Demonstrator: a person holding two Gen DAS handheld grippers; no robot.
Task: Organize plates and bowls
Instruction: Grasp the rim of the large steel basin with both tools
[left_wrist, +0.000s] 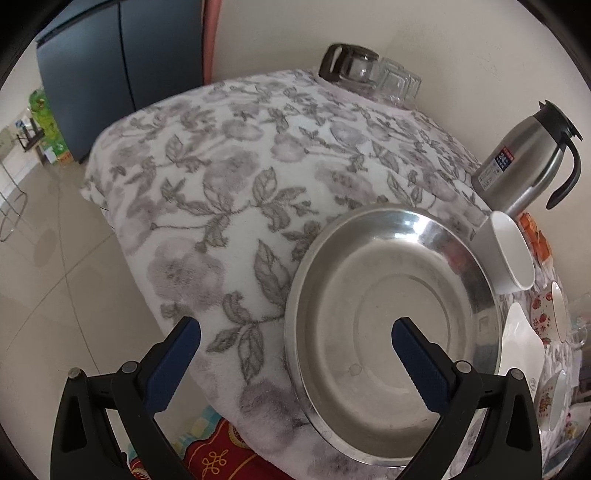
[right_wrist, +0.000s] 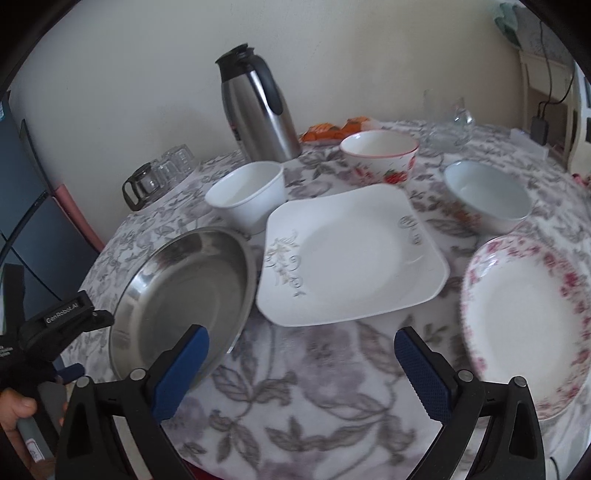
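Nothing looks stacked yet, so approx all sorting is left. Steel pan (right_wrist: 184, 295) sits at table's left edge, square plate (right_wrist: 351, 254) just beside, floral plate (right_wrist: 528, 325) at right edge, 3 bowls (right_wrist: 247, 195) behind. Left gripper (left_wrist: 295, 332) and right gripper (right_wrist: 301, 339): jaws wide apart, both empty. Open cloth (left_wrist: 221, 184) lies left of pan.

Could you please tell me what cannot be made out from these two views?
- Floral plate, right wrist view: blurred, and the right claw hides its near edge.
- Thermos label, left wrist view: too small to read.
- Square plate, left wrist view: the steel pan covers most of it.
- Orange items, right wrist view: too small to identify.
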